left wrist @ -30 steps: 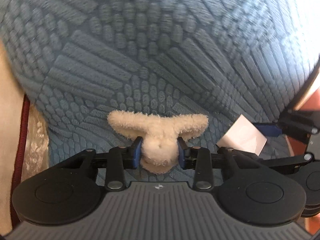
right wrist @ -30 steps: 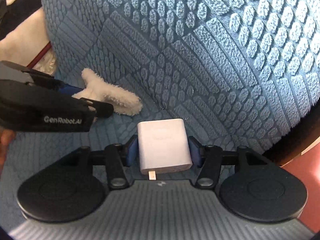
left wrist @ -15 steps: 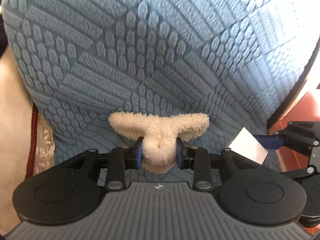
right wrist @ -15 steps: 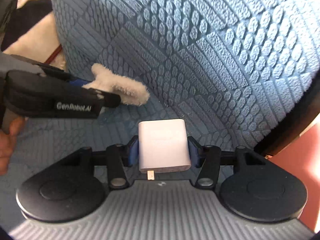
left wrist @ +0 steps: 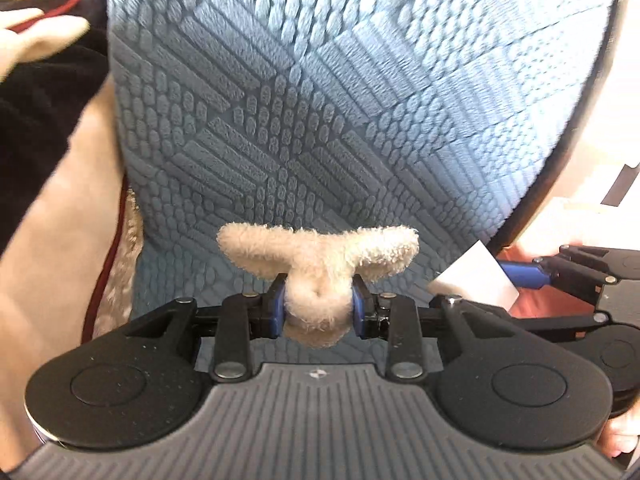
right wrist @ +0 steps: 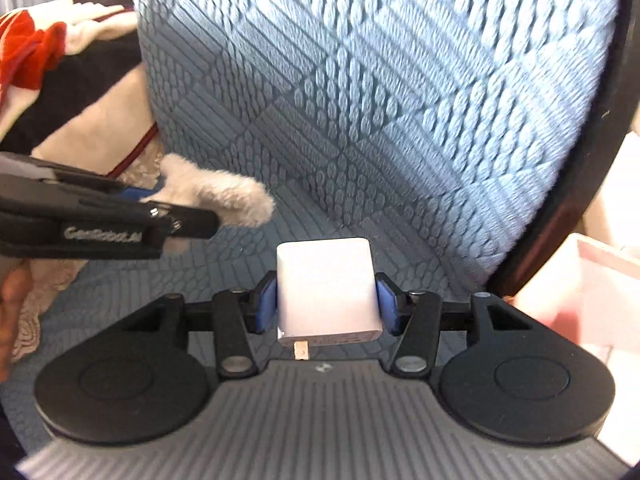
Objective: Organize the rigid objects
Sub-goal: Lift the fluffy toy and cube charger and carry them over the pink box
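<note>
A fluffy beige hair clip (left wrist: 318,264) hangs above the blue textured cushion (left wrist: 320,100), with my left gripper (left wrist: 319,307) shut on its middle and both fuzzy arms sticking out sideways. A white charger block (right wrist: 326,286), its plug prong toward the camera, is pinched between the blue pads of my right gripper (right wrist: 327,306). In the left wrist view the charger (left wrist: 476,282) and the right gripper's fingers (left wrist: 520,274) show at the right edge. The right wrist view catches the left gripper (right wrist: 176,216) with the fluffy clip (right wrist: 224,196) at the left.
The cushion (right wrist: 380,100) has a dark rim (right wrist: 580,184) at the right. Black, beige and red fabrics (right wrist: 60,72) lie to the left. A pale pink box edge (right wrist: 600,280) shows at lower right, and a hand (right wrist: 10,312) holds the left gripper.
Both grippers have risen away from the cushion with their objects held; more of the cushion, its dark rim and the surroundings have come into view.
</note>
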The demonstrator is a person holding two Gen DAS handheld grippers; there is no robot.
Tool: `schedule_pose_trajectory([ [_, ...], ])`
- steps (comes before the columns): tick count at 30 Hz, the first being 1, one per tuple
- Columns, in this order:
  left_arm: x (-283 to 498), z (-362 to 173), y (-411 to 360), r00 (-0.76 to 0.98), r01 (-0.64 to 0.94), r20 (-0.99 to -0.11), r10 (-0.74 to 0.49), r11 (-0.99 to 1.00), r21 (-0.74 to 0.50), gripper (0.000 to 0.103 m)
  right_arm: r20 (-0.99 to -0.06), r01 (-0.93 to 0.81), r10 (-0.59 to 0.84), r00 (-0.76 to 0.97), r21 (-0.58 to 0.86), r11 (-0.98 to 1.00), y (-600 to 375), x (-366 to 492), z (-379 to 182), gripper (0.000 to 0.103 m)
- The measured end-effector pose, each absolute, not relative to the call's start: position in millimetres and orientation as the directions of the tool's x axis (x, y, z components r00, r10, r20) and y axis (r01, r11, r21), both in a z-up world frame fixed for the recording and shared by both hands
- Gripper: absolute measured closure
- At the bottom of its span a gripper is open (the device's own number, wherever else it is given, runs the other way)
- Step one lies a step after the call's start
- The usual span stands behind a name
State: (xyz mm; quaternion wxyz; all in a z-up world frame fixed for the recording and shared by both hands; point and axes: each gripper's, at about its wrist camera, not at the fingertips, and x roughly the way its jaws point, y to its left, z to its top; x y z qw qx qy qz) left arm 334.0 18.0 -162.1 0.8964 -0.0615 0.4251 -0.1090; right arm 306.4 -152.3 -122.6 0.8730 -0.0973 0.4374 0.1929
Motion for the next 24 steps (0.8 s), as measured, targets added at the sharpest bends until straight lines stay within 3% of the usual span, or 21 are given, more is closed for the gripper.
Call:
schedule_pose_trajectory([
  [24,222,-129,29,0.664,0.116,-0.706,-0.246,0.967,-0.229,0.067,-0.773,-0.309,0.228,0.593,0.044,0.95,-176,220,-89,0.049],
])
